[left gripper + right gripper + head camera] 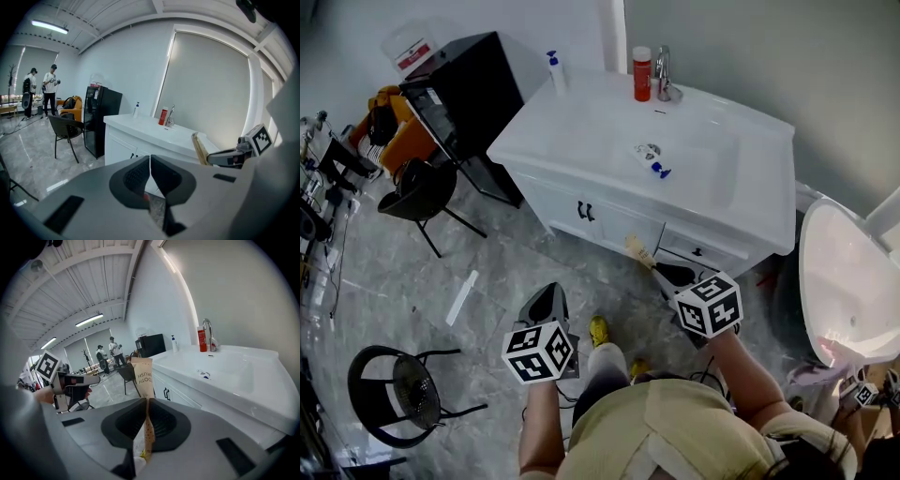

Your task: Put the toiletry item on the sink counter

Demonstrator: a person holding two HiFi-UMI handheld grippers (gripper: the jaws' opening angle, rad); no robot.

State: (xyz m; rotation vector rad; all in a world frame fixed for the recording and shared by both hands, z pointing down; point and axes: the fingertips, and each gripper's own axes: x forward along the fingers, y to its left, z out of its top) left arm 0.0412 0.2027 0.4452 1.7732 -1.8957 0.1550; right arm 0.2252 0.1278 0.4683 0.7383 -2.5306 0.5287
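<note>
In the right tongs [146,401] we are gripping a brown paper toothbrush packet [143,376]. The pads are clenched on its lower part, and the printed upper end is standing up above them.

We are holding the packet in the air in front of the white cabinet doors [614,228]. It is short of the front edge of the sink counter [759,141] and is not touching it.

We are holding the left tongs [150,161] clenched, pads meeting, with nothing between them. They are hanging to the left of the right tongs, over the grey marbled floor [394,281].

On the sink counter we are finding:
- a red bottle [642,73] at the back, standing just beside the tap [663,75];
- a white pump bottle [555,71] with a blue top, standing at the back left corner;
- a small tube [649,157] with a blue cap, lying in the sunken basin.

Round about we are noting:
- a black cabinet [473,89] to the left of the counter;
- a black chair [417,192] near the black cabinet;
- a black wire stool [403,394] at the near left;
- two persons [49,86] standing far across the room, seen in the left gripper view.
</note>
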